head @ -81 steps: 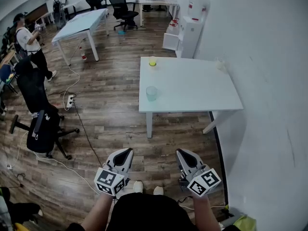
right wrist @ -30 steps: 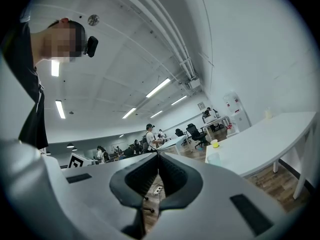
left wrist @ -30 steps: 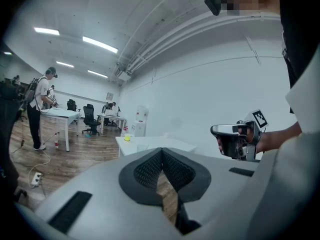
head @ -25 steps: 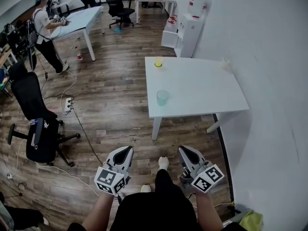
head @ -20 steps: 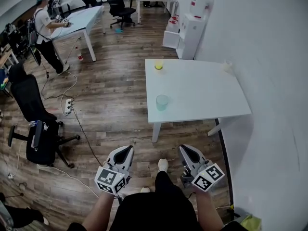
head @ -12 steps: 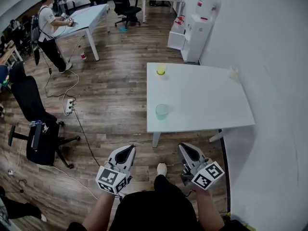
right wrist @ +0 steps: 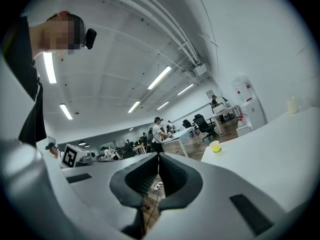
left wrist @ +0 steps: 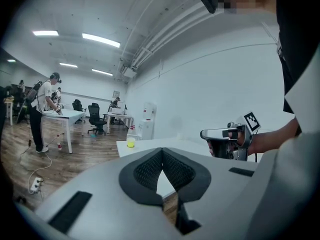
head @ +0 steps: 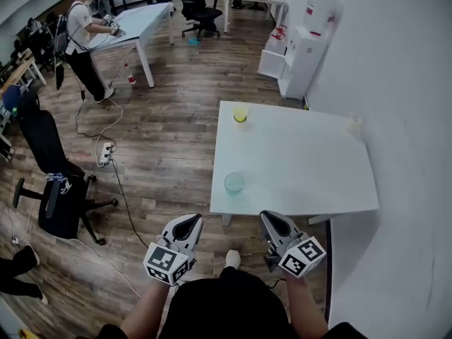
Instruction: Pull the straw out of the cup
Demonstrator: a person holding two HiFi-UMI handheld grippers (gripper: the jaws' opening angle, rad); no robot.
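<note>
You haven't started: your left gripper (head: pixel 191 221) and right gripper (head: pixel 269 217) are both closed, holding nothing. The clear cup (head: pixel 234 183) stands at twelve o'clock, near the white table's (head: pixel 304 168) front edge. I can't make out its straw.

A white rectangular table (head: pixel 304 157) stood beside the wall on the right. On it, a translucent pale-green plastic cup (head: pixel 234 183) sat near the front left corner. A small yellow cup (head: pixel 241 114) sat at the far left corner, and a small pale object (head: pixel 352 126), perhaps another cup, at the far right corner. Behind the table stood a white water dispenser (head: pixel 311 41). The left gripper (head: pixel 189 221) and right gripper (head: pixel 269 217) hung side by side before the table's near edge. A black wheeled office chair (head: pixel 60 189) stood well apart to the left.
</note>
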